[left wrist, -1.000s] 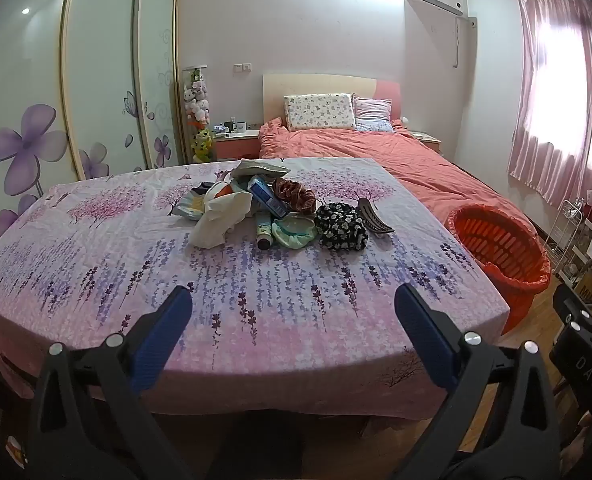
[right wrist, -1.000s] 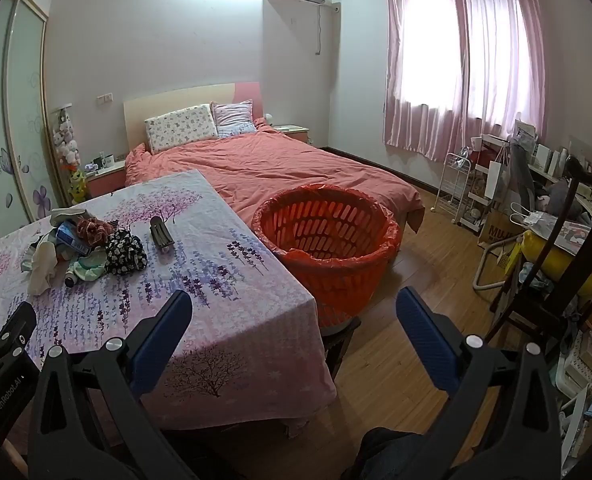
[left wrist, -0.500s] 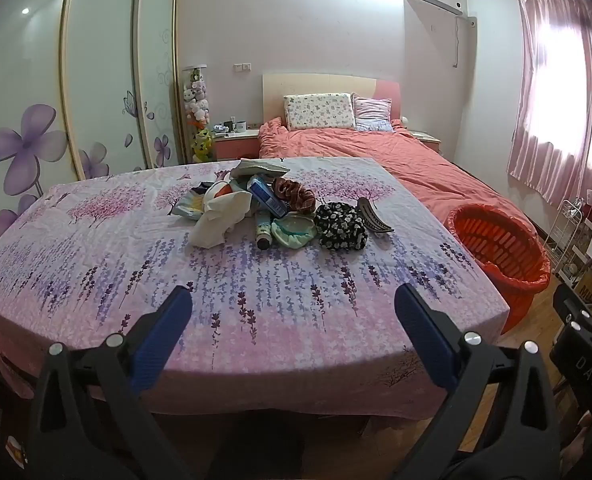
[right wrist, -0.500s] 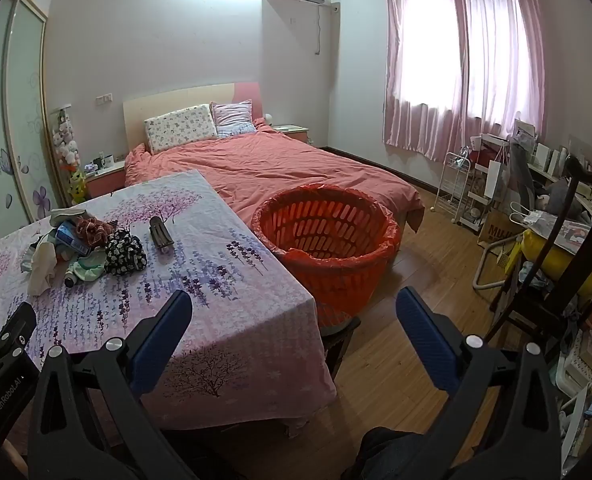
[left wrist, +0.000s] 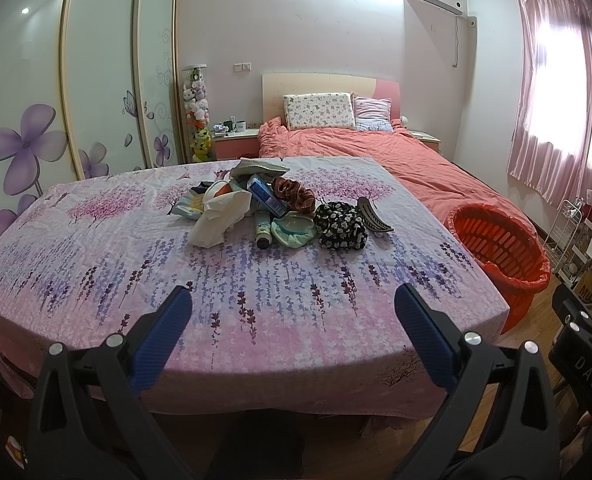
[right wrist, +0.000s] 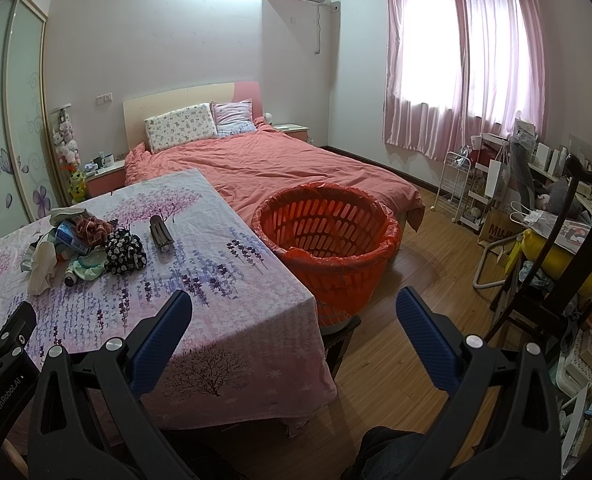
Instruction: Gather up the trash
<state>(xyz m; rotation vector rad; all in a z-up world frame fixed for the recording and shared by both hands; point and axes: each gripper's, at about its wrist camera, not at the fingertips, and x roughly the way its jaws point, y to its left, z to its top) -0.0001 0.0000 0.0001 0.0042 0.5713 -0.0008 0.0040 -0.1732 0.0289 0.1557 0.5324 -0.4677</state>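
Hovering short of the tabletop's (left wrist: 108, 264) near edge, the left claw (left wrist: 292, 312) is spread wide and empty, with the heap of trash (left wrist: 272, 212) straight ahead of it, well apart; the right claw (right wrist: 294, 312), likewise spread and holding nothing, faces the red basket (right wrist: 327, 240) ahead and slightly right, the heap lying far off to its left. A sound first reach would probably take one piece at the heap's nearer fringe, not the tangle. The small tube (left wrist: 263, 230) lies with its long axis running away from the left claw, dark cap nearest, so the jaws should straddle it across its width. The dark hair clip (left wrist: 373, 218) lies aslant, to the heap's right.
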